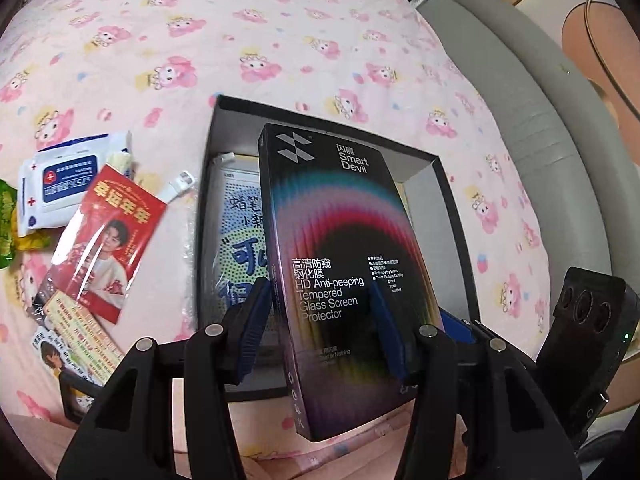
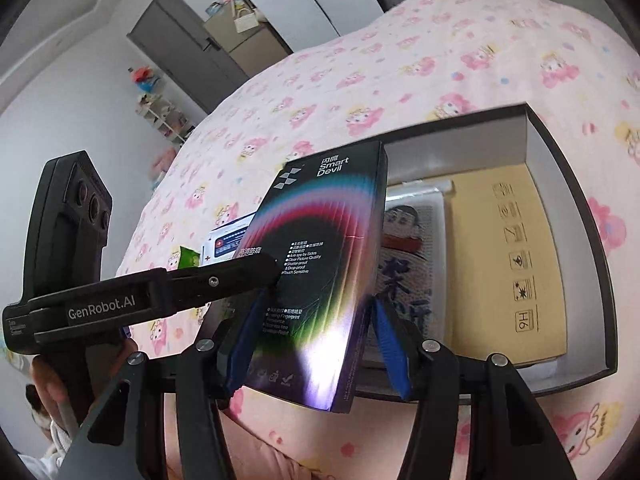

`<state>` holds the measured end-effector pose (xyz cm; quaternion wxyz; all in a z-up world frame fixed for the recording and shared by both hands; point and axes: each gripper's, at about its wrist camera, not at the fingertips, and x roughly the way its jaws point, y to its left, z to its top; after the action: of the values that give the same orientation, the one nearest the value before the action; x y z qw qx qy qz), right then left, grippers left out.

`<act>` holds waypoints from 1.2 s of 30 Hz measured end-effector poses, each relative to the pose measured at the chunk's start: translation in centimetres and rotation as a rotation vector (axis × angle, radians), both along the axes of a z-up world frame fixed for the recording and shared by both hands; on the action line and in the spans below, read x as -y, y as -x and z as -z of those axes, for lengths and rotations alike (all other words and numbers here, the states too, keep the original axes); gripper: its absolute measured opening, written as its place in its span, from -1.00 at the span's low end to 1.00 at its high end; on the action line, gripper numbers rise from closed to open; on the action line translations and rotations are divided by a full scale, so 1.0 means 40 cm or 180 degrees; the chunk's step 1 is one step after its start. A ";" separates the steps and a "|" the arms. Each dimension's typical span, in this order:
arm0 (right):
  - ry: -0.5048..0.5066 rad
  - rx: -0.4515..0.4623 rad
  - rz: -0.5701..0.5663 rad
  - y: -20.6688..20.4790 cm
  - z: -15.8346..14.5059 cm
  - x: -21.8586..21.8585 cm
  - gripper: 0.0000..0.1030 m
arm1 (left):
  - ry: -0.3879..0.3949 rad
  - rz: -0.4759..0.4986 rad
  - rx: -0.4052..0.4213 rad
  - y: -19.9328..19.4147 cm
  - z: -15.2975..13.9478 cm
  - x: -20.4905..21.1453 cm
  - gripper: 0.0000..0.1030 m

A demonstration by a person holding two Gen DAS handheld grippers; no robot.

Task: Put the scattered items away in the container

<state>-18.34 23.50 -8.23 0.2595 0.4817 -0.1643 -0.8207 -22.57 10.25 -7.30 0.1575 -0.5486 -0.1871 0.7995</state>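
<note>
Left wrist view: I count one screen protector box (image 1: 340, 264), held between my left gripper (image 1: 320, 320) pads, blue fingers (image 1: 252, 320) pressed on both long sides, jaws closed to the box's width. The box hangs above one open black container (image 1: 452, 216) on the pink bedsheet (image 1: 200, 40). Its long axis runs 6 to 12 o'clock, the logo end toward 12. Inside the container at 9 o'clock of the box I see one blue-and-white printed pack (image 1: 240, 240). Outside, at 9 o'clock, lie one wipes pack (image 1: 64, 184), one red packet (image 1: 108, 248), one green wrapper (image 1: 6, 220), one white clip (image 1: 180, 184) and a sticker sheet (image 1: 80, 336). The container's far rim sits at 12 with open sheet beyond. A grey bed edge (image 1: 520, 100) runs along 2 o'clock. The right gripper's body shows at 4 o'clock.

Right wrist view: same box (image 2: 320, 264), my right gripper (image 2: 316, 344) has its blue fingers (image 2: 244, 344) on either side of the near end; firm contact I cannot tell. The left gripper's finger (image 2: 224, 276) reaches in from 9 o'clock and touches its face. The box tilts, top toward 12, over the container's left wall. Inside I count two things: the printed pack (image 2: 408, 264) and one tan carton (image 2: 508, 264) at 3 o'clock, with a bare strip of floor at 12
</note>
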 end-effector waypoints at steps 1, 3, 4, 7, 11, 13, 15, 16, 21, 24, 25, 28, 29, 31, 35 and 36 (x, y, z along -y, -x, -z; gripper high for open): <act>0.0018 0.0026 0.0011 0.005 0.007 -0.003 0.01 | 0.0005 0.0001 0.0013 0.003 0.004 -0.003 0.02; 0.0022 0.0073 0.0043 0.008 0.017 -0.009 0.01 | -0.0002 -0.0001 0.0042 0.005 0.012 -0.007 0.02; 0.0009 0.0090 0.0057 0.010 0.021 -0.011 0.01 | -0.0006 -0.0002 0.0058 0.006 0.016 -0.010 0.02; -0.0100 0.0100 0.0095 0.007 0.028 -0.009 0.02 | -0.0018 0.0017 0.0102 0.007 0.032 -0.016 0.02; -0.0181 0.0133 0.0156 0.000 0.034 -0.018 0.02 | -0.0021 0.0049 0.0151 0.015 0.048 -0.025 0.02; -0.0171 0.0154 0.0191 0.000 0.037 -0.024 0.02 | -0.0027 0.0058 0.0159 0.018 0.055 -0.027 0.02; -0.0184 0.0166 0.0221 -0.002 0.038 -0.028 0.02 | -0.0037 0.0064 0.0171 0.022 0.064 -0.029 0.02; -0.0190 0.0180 0.0234 -0.002 0.040 -0.029 0.02 | -0.0046 0.0065 0.0181 0.022 0.069 -0.029 0.02; -0.0278 0.0214 0.0305 0.001 0.048 -0.027 0.02 | -0.0183 0.0058 0.0302 0.030 0.100 -0.026 0.04; -0.0292 0.0257 0.0324 0.010 0.055 -0.032 0.02 | -0.0172 0.0122 0.0335 0.047 0.108 -0.038 0.04; -0.0310 0.0265 0.0328 0.014 0.055 -0.035 0.02 | -0.0172 0.0139 0.0345 0.054 0.110 -0.043 0.04; -0.0368 0.0286 0.0338 0.037 0.054 -0.044 0.02 | -0.0172 0.0170 0.0368 0.074 0.113 -0.054 0.04; -0.0383 0.0290 0.0335 0.044 0.055 -0.046 0.02 | -0.0165 0.0173 0.0377 0.082 0.115 -0.056 0.04; -0.0407 0.0322 0.0326 0.063 0.064 -0.048 0.01 | -0.0150 0.0178 0.0412 0.099 0.125 -0.059 0.04; -0.0563 0.0396 0.0258 0.098 0.085 -0.039 0.01 | -0.0190 0.0168 0.0535 0.128 0.163 -0.058 0.04; -0.0608 0.0406 0.0243 0.104 0.089 -0.038 0.00 | -0.0189 0.0187 0.0549 0.131 0.169 -0.061 0.04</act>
<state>-22.49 25.01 -11.79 0.1699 0.5489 -0.1198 -0.8096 -27.82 12.68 -14.07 0.1804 -0.6157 -0.2075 0.7385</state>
